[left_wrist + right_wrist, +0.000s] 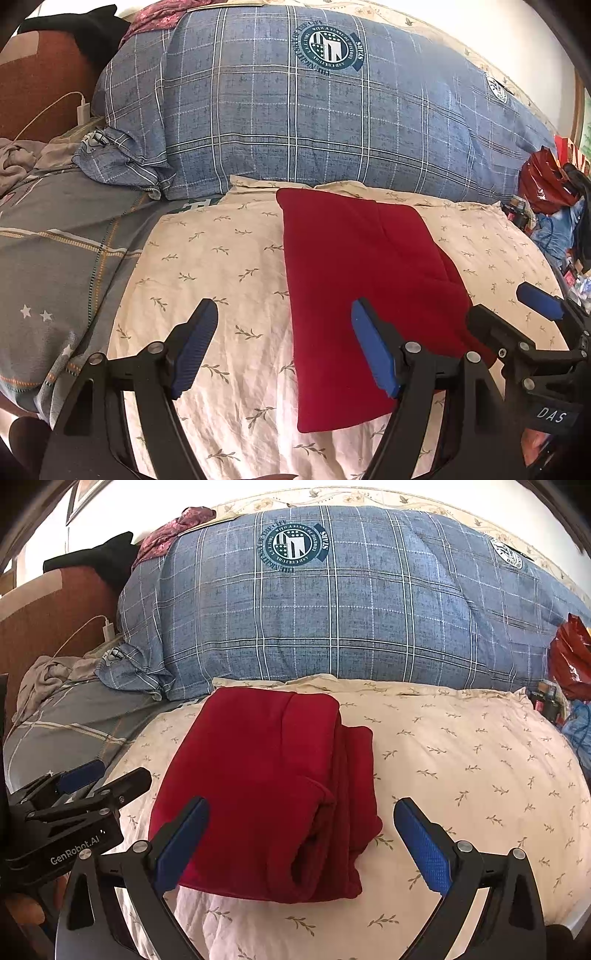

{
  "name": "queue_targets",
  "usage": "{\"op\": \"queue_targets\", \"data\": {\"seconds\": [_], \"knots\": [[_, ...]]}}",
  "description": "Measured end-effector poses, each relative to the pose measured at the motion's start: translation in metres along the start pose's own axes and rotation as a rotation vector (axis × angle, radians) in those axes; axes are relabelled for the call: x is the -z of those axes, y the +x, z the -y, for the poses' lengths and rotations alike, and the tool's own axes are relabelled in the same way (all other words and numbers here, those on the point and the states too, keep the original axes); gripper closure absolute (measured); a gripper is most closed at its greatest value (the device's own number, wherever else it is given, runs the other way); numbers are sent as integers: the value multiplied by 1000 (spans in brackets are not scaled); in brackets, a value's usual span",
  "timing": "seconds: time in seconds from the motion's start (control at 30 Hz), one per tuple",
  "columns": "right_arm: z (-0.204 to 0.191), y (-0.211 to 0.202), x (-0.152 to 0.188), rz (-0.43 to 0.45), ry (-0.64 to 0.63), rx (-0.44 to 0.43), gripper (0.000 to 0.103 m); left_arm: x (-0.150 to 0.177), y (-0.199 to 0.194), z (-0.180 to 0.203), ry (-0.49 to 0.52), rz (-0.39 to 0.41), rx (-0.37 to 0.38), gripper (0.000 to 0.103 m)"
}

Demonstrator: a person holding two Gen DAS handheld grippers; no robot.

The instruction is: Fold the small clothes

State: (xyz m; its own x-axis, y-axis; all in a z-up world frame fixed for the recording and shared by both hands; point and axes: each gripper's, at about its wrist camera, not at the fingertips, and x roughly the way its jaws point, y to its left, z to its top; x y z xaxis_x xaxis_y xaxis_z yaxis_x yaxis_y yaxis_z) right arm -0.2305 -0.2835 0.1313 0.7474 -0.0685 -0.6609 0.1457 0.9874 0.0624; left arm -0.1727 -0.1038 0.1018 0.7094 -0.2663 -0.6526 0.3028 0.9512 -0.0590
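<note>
A dark red garment (365, 280) lies folded into a long rectangle on the cream leaf-print sheet (221, 258). My left gripper (284, 314) is open and empty, above the sheet at the garment's near left edge. My right gripper (301, 805) is open and empty, its jaws wide above the garment's (266, 782) near end. The right gripper also shows at the right of the left wrist view (517, 310). The left gripper shows at the left of the right wrist view (99, 779).
A big blue plaid duvet (314, 122) is piled behind the garment. A grey plaid cover (55, 258) lies to the left. A red plastic bag (546, 181) and clutter sit past the bed's right edge. A white charger (82, 110) and cable hang by the brown headboard.
</note>
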Motion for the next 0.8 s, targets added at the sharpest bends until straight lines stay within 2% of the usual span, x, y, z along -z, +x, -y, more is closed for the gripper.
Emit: {"op": "queue_targets", "data": {"seconds": [0.67,0.8], "knots": [[3,7,3,-23,10,1,2,3,6,-3,-6,-11,5,28],[12,11,1,-32,34,-1,2,4,16,-11,-16,-33,18,28]]}}
